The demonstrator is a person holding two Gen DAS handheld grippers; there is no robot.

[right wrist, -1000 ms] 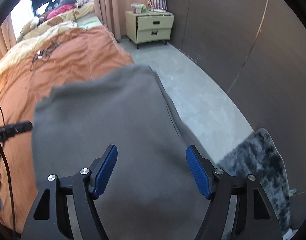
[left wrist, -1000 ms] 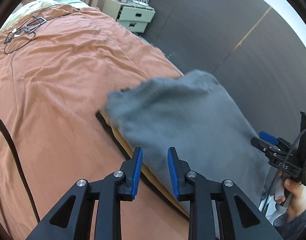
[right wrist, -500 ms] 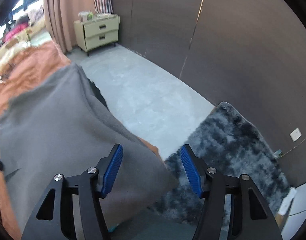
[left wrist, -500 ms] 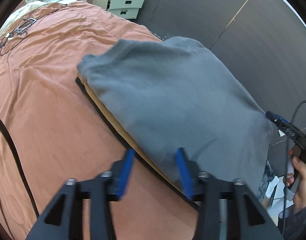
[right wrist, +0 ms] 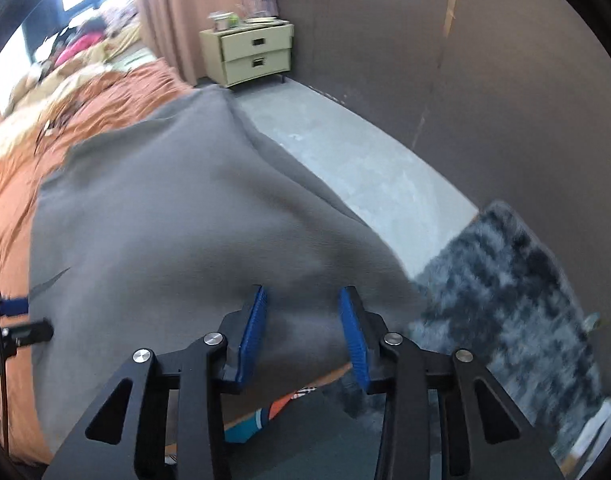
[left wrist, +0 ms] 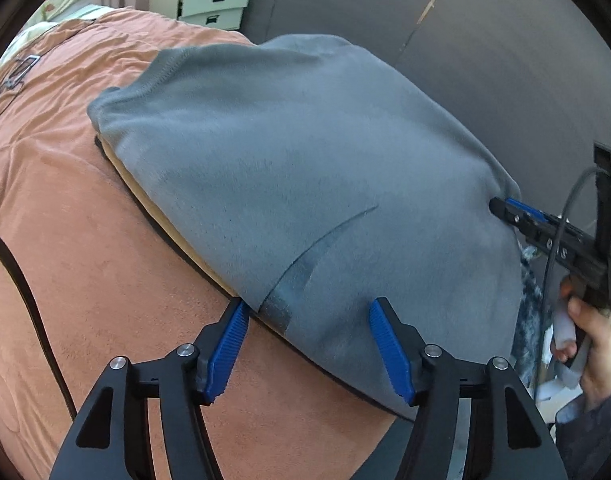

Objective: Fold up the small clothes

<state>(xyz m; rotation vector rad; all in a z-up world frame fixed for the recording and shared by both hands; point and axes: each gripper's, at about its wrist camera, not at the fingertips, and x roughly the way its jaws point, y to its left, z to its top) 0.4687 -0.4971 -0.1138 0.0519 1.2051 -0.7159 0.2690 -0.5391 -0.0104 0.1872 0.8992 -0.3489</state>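
Garment: grey garment [left wrist: 305, 168] is lying spread across the near corner of the bed with the orange bedspread [left wrist: 65, 240], its right side draping off the mattress edge toward the floor.
Under it: a tan layer [left wrist: 177, 232] and a dark edge are peeking out along its left border; cannot tell what they are.
Left gripper: left gripper [left wrist: 309, 344] is hovering over the near hem, jaws apart and opening; fabric is lying between the blue pads [left wrist: 229, 344] but they are not pressing it.
Right gripper: right gripper [right wrist: 303, 332] is sitting at the near right corner of the garment, jaws closing, cloth bunching between them; the pads are not yet pinching it as far as I can see, though motion blur is making this hard to call.
Hand: a hand [left wrist: 589, 344] is gripping the right tool's handle, seen in the left wrist view.
Surroundings: shaggy dark rug [right wrist: 517, 300] is lying on the floor beside the bed; cream nightstand [right wrist: 249, 56] is standing by the wall.
Done so far: garment is looking flattened, one smooth slab, possibly already folded once; layer count is not showing.
Left to do: judging by the spread, at least one more fold is remaining, then squaring the edges.
Step in hand: likely taking hold of the near edge to fold it over.
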